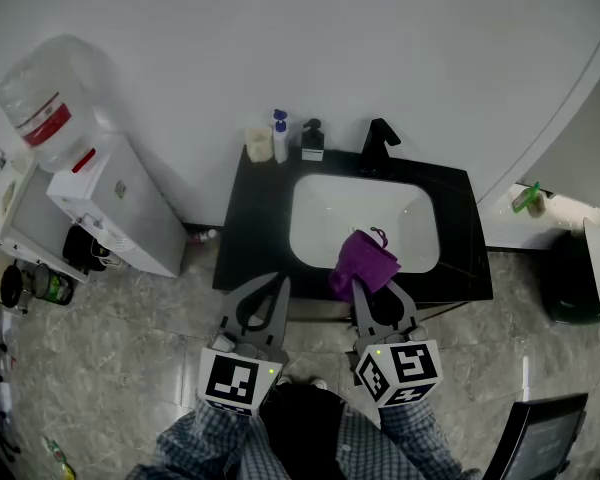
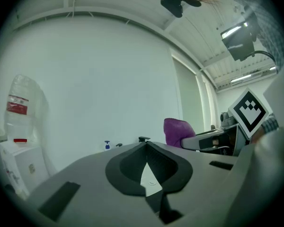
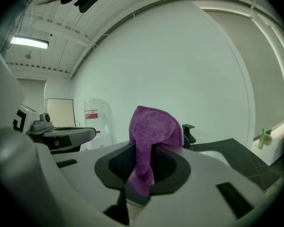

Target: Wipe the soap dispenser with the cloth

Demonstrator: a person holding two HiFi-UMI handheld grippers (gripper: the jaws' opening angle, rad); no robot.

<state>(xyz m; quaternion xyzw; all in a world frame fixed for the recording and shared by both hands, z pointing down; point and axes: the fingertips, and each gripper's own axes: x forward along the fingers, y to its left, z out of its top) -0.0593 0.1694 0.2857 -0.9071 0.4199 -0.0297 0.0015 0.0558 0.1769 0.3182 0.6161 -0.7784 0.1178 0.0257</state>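
At the back left of the black counter (image 1: 255, 223) stand a white bottle with a blue pump (image 1: 280, 136) and a small dispenser with a black pump (image 1: 312, 140). My right gripper (image 1: 365, 283) is shut on a purple cloth (image 1: 365, 260) and hovers over the front rim of the white sink (image 1: 325, 218). In the right gripper view the cloth (image 3: 151, 136) rises bunched from between the closed jaws of the right gripper (image 3: 144, 148). My left gripper (image 1: 282, 282) is shut with nothing in it, at the counter's front edge. The left gripper view shows the blue-pump bottle (image 2: 107, 145) far off.
A black faucet (image 1: 380, 146) stands behind the sink, and a cream cup (image 1: 258, 143) sits beside the bottles. A water cooler (image 1: 115, 203) with its bottle (image 1: 50, 103) stands to the left. At the right are a white ledge (image 1: 555, 208) and a dark bin (image 1: 570, 278).
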